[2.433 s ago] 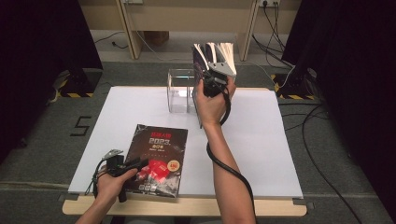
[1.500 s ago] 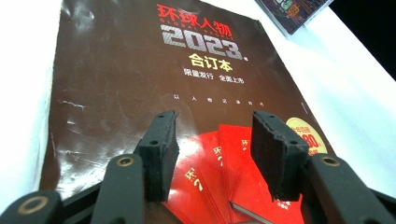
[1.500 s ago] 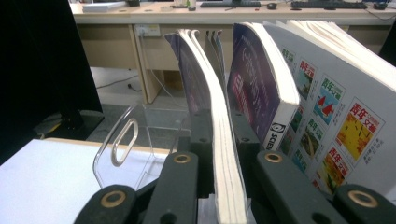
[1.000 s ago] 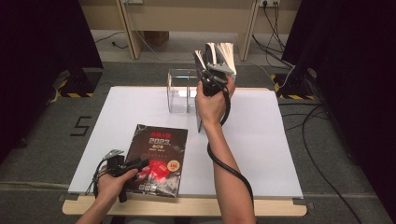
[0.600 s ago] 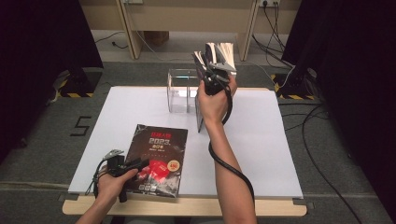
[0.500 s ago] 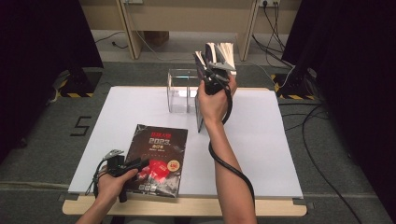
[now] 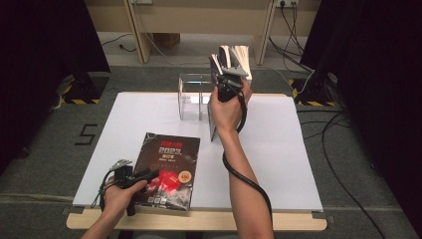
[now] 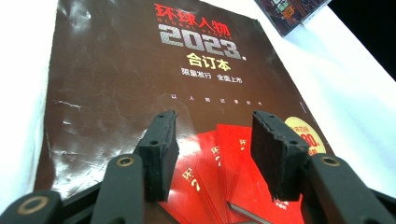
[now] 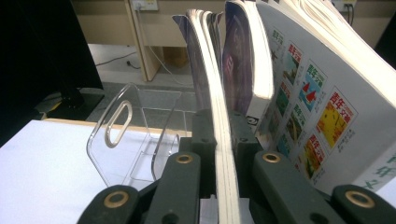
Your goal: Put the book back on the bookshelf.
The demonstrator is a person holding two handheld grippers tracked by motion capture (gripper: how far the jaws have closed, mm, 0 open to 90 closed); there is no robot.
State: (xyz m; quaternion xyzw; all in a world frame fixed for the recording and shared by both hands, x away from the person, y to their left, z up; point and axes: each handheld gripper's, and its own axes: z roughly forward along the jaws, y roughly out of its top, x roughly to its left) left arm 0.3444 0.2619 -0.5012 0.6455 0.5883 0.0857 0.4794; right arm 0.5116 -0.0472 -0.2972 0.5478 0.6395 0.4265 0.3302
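- From the high view, the white-topped table [image 7: 278,164] held a dark glossy magazine with red artwork and a white "2023" title [image 7: 166,169], lying flat at the near left, just inside the near edge.
- The left gripper [image 7: 133,178] lay low over that magazine's near left corner, gripped by the person's left hand [image 7: 117,196]; from up here I could not tell how its jaws stood.
- Toward the far middle, the right hand [image 7: 225,107] held the right gripper [image 7: 228,84] raised, pointing up and away, with a thick upright magazine with fanned white pages [image 7: 231,57] in it. The magazine's lower edge reached down to the table just right of a clear acrylic file stand [image 7: 194,94], which stood at the far edge.
- In the left gripper view, the two black pads [image 8: 161,149] stood spread apart above the dark magazine's cover [image 8: 140,79], nothing between them. A corner of another printed cover [image 8: 292,11] showed at the far right.
- In the right gripper view, the jaws had just been closing and were pinching a thin sheaf of pages of the upright magazine [image 9: 219,121]. The rest of its pages bowed away to the right, showing colourful printed squares. The clear stand [image 9: 126,135] stood to the left, apart from the jaws.
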